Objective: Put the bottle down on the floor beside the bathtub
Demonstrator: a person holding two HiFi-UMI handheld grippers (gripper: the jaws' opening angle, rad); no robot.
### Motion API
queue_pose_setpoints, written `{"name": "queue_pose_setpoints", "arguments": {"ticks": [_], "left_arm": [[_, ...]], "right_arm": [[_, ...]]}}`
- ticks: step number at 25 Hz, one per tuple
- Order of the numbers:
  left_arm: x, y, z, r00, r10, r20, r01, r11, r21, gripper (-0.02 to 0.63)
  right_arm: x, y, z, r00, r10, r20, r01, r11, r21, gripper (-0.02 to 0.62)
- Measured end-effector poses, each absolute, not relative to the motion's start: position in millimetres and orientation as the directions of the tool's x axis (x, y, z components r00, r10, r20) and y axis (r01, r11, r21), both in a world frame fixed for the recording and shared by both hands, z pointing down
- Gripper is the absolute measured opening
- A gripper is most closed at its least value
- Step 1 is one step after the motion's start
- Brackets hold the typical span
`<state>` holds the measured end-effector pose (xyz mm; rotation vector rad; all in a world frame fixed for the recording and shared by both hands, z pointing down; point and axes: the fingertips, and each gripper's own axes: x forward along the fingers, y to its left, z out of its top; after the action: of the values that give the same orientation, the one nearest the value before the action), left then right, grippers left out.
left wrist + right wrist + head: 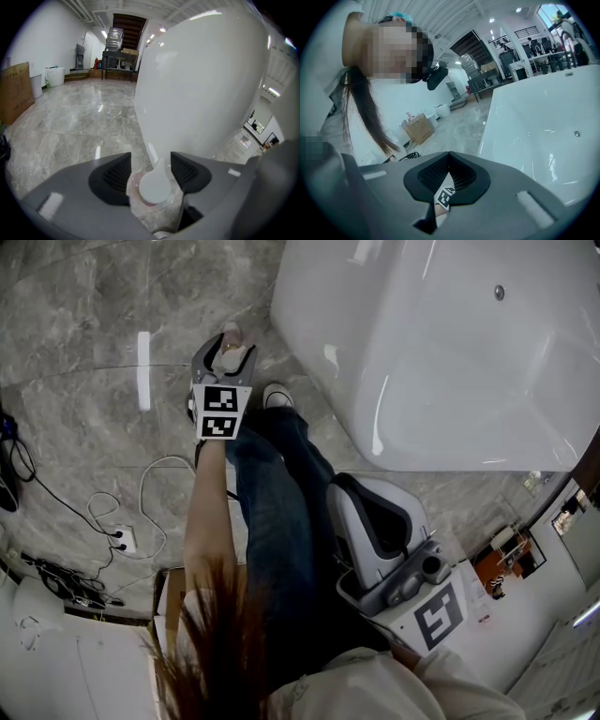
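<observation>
A small clear pinkish bottle (231, 341) with a white cap (152, 187) stands upright on the grey marble floor (84, 352), close to the outer wall of the white bathtub (441, 362). My left gripper (228, 354) is lowered around it. In the left gripper view the bottle sits between the two black pads (115, 173) with small gaps at the cap, and the tub wall (201, 84) rises just behind. My right gripper (341, 487) hangs by the person's leg with its jaws closed together and nothing held (449, 157).
The person's jeans-clad legs (281, 502) and a white shoe (277, 395) stand right beside the bottle. White cables and a power strip (122, 538) lie on the floor to the left. A cardboard box (14, 91) stands far left by the wall.
</observation>
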<state>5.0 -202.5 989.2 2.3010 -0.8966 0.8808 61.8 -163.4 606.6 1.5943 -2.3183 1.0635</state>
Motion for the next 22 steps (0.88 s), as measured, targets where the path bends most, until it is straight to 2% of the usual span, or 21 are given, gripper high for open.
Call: {"name": "queue_pose_setpoints", "arguments": {"ticks": [13, 22], "left_arm": [[-11.3, -199.3, 916.3, 0.568, -0.415, 0.711, -0.73, -0.654, 0.201, 0.284], [-20.9, -212.3, 835.7, 0.577, -0.477, 0.663, -0.742, -0.645, 0.183, 0.181]], "right_arm": [[51.9, -164.7, 562.0, -0.464, -0.742, 0.484, -0.85, 0.22, -0.478, -0.002], [45.4, -167.3, 532.2, -0.508, -0.73, 0.458, -0.829, 0.269, -0.491, -0.002]]}}
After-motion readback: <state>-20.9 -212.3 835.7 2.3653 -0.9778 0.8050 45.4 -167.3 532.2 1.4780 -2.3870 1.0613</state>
